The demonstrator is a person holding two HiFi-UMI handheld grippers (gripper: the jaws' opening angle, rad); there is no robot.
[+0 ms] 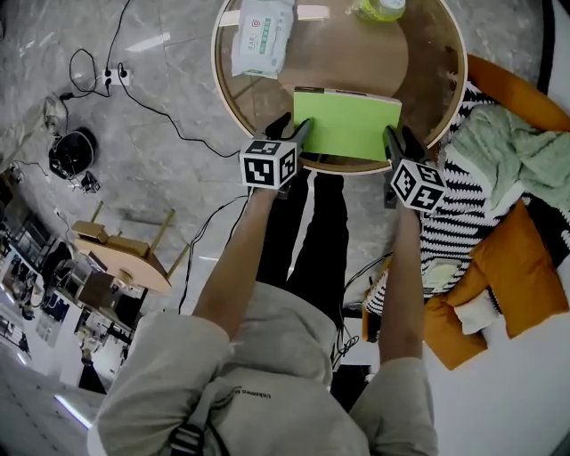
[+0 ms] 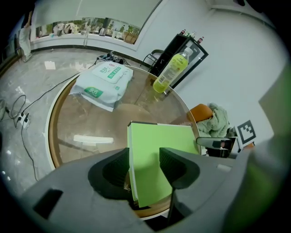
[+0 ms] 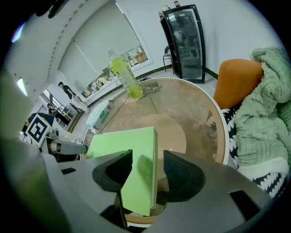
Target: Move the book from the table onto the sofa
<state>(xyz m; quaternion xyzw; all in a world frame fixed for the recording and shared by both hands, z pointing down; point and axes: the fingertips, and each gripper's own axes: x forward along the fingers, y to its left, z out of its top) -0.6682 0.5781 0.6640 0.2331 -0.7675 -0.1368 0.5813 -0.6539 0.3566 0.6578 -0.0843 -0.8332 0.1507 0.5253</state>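
**Green book at the table's near rim, a claw on each side**

The green book [image 1: 347,125] lies flat on the round table [image 1: 356,53], at the 6 o'clock part of the tabletop as I look down, with its near edge close to the rim. It is closed, cover up, and the pale page edges show along its sides.

My left gripper [image 1: 298,134] is at the book's 9 o'clock side. In the left gripper view my left gripper [image 2: 144,166] has its jaws apart, with the book [image 2: 154,141] running up between them. One jaw is over the green cover, the other just outside the page edge, and a gap shows there. My right gripper [image 1: 394,138] is at the book's 3 o'clock side. In the right gripper view my right gripper [image 3: 148,170] also has its jaws apart astride the edge of the book [image 3: 125,141], one jaw over the cover and the other clear of the pages.

Farther up the table, a white and green wipes pack [image 1: 261,36] lies at 11 o'clock from the book, well apart from it. A yellow-green bottle [image 1: 378,7] stands at about 12 o'clock near the far rim.

Off the table at 3 o'clock is the orange sofa [image 1: 503,85], with a pale green blanket [image 1: 521,147] and a black-and-white striped throw [image 1: 463,205] heaped on it. On the floor at 9 o'clock are black cables and a power strip [image 1: 116,77], and at 8 o'clock a small wooden stool [image 1: 120,254].
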